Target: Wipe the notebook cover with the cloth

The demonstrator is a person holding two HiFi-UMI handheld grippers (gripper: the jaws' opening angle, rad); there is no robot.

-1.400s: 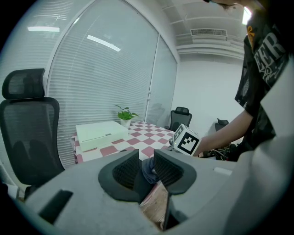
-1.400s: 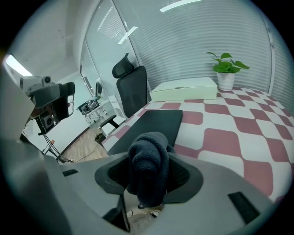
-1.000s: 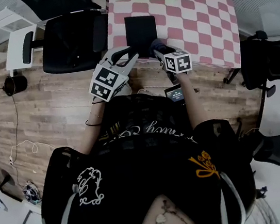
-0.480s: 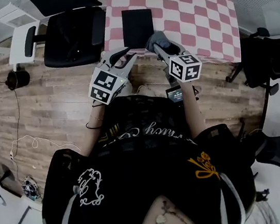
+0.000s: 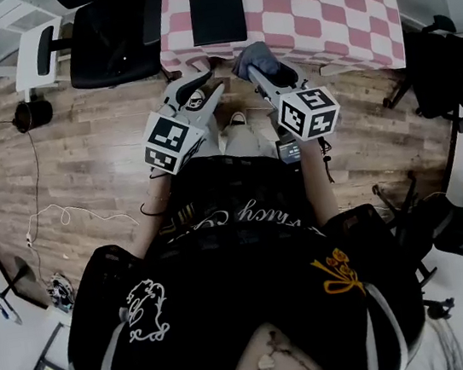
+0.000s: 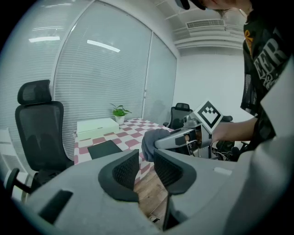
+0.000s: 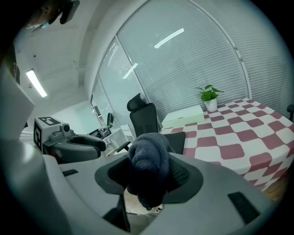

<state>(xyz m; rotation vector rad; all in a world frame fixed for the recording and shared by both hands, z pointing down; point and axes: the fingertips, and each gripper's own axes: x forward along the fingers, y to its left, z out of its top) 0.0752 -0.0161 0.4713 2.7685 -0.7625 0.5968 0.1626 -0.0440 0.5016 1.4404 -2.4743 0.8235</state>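
Checked table (image 5: 316,3), right hand-held gripper (image 7: 149,180) clamping cloth (image 7: 148,158), left hand-held gripper (image 6: 146,166) seemingly ajar

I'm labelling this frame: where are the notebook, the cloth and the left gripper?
notebook (image 5: 216,11): head view, middle of its black cover.
cloth (image 7: 149,167): right gripper view, middle of the bunched fabric.
left gripper (image 6: 146,159): left gripper view, midway between its parted fingertips.
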